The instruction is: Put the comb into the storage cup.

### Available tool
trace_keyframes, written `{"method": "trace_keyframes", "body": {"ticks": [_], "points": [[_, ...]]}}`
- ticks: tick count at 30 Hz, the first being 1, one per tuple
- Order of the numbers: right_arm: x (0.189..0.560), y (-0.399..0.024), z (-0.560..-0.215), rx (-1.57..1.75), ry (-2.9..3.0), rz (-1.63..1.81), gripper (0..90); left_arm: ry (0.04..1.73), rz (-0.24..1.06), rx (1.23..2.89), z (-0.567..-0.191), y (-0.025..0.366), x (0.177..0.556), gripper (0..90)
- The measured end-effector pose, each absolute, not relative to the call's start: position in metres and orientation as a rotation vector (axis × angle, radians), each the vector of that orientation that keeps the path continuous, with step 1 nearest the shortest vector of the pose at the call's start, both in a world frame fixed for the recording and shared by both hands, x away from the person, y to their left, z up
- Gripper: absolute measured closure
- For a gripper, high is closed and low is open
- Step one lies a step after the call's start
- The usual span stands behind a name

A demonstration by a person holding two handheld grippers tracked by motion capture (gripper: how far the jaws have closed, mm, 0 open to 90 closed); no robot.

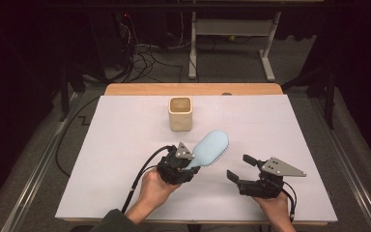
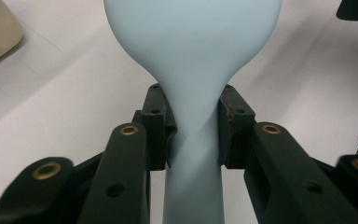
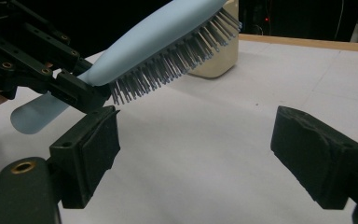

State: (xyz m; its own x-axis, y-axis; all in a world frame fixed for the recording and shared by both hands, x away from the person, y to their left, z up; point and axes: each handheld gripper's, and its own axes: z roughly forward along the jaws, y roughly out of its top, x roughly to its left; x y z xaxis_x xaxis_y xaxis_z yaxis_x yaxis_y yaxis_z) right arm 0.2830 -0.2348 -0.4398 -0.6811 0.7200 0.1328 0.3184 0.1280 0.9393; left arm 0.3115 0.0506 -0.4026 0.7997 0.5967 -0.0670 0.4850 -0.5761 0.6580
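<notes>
A pale blue hairbrush [image 1: 211,149] hangs above the white table, bristles down, head pointing toward the beige cup [image 1: 180,113]. My left gripper [image 1: 189,162] is shut on its neck; in the left gripper view both pads press the narrow handle [image 2: 193,140] just below the head. The right gripper view catches the same brush [image 3: 168,32] from the side, with the left gripper [image 3: 81,91] clamped on it and the handle end sticking out behind. My right gripper [image 1: 239,167] stays low at the front right, jaws wide open and empty [image 3: 196,149].
The beige square cup [image 3: 216,63] stands upright at the table's middle back, just beyond the brush head. A wooden edge [image 1: 193,89] runs along the far side. Cables and desk legs lie on the floor behind.
</notes>
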Motion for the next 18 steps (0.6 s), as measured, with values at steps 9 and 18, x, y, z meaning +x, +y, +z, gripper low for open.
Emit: {"method": "trace_keyframes", "body": {"ticks": [9,18], "points": [[0.287,-0.23,-0.439,1.014,2.068,1.591,15.8,0.782,0.208,2.3,-0.404,0.044,0.31,69.1],[0.291,-0.223,-0.44,1.012,2.094,1.592,15.7,0.759,0.208,2.31,-0.405,0.037,0.309,69.1]]}}
